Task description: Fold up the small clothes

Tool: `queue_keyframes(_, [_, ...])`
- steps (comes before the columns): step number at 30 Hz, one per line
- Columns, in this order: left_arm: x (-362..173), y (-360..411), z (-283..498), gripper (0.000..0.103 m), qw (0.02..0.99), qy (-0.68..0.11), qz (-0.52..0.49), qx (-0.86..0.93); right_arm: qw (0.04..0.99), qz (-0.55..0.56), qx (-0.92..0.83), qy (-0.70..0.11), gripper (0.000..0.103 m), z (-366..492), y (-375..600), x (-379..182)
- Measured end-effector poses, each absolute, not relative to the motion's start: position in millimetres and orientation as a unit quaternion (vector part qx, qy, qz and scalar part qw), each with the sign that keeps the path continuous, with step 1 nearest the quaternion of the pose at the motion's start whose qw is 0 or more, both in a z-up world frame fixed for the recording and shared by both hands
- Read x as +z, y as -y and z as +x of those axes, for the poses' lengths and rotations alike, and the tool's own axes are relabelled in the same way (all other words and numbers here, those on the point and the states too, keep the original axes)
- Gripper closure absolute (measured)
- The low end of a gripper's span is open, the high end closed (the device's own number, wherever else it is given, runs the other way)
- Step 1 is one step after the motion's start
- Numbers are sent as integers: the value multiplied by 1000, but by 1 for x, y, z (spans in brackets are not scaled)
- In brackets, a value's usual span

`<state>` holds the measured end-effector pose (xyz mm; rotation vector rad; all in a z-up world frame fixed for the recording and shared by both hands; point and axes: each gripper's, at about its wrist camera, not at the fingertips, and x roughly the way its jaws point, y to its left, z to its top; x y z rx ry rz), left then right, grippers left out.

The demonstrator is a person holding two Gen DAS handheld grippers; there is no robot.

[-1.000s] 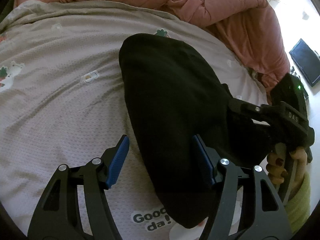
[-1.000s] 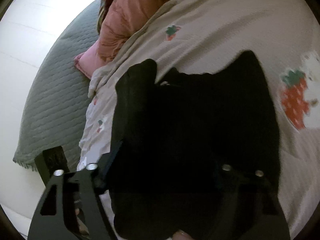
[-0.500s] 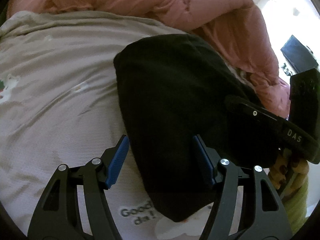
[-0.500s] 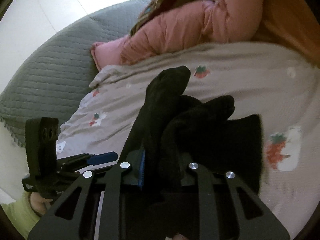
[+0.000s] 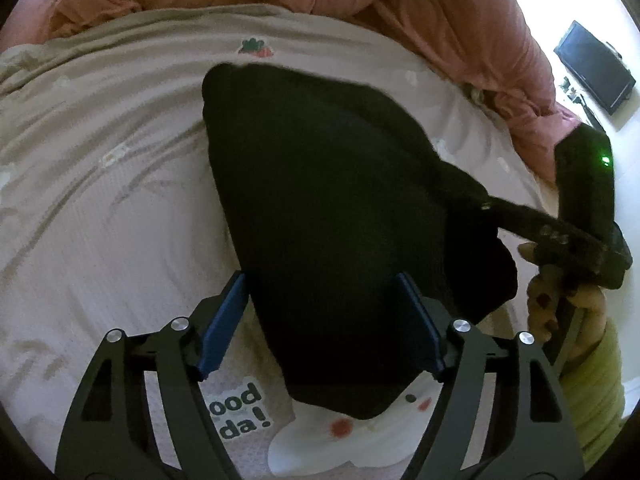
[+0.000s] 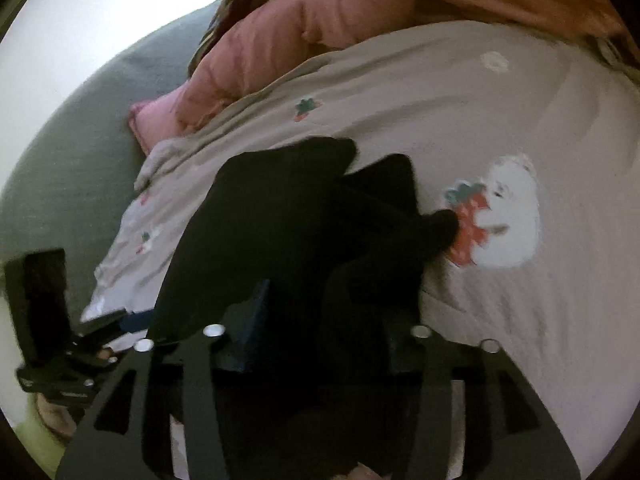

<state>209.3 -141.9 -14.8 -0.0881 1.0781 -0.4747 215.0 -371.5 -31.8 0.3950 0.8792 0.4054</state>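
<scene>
Both tools, left (image 5: 320,320) and right (image 6: 320,320), stand released, straddling the black garment (image 5: 320,208) on the bedsheet (image 5: 100,200).

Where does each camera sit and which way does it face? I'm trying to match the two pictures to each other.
Left wrist: sits on the left gripper, looks down past its blue pads at the black garment on the printed sheet; the right gripper and holding hand show at right.
Right wrist: sits on the right gripper, looks over the garment toward the pink quilt; the left gripper shows at lower left.
Shared: garment, sheet, quilt.
</scene>
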Motion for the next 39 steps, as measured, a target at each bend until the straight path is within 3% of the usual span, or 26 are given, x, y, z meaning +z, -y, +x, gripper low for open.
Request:
queue_keyframes(13, [-31, 139, 197, 36, 824, -518, -54, -224, 891, 194, 127, -389, 46, 196, 390, -20])
queue_keyframes(16, [-30, 140, 194, 36, 824, -518, -53, -222, 885, 153, 106, -426, 86, 210, 378, -35])
queue_keyframes(19, [-29, 142, 194, 35, 825, -517, -47, -222, 880, 122, 74, -454, 90, 215, 375, -52])
queue_keyframes(22, [-28, 143, 194, 35, 827, -516, -42, -222, 880, 137, 66, -450, 89, 211, 378, -53])
queue_keyframes(29, [-24, 144, 192, 35, 831, -511, -34, -218, 905, 122, 78, -399, 59, 187, 371, -18])
queue_keyframes(33, [-23, 143, 190, 35, 832, -510, -32, -217, 914, 114, 103, -375, 54, 174, 359, 0])
queue_keyframes(35, [-22, 144, 189, 35, 833, -509, -30, -216, 915, 114, 122, -368, 44, 174, 352, 7])
queue_keyframes(39, [-20, 144, 187, 35, 834, -507, -28, -214, 903, 141, 149, -377, 38, 197, 344, 8])
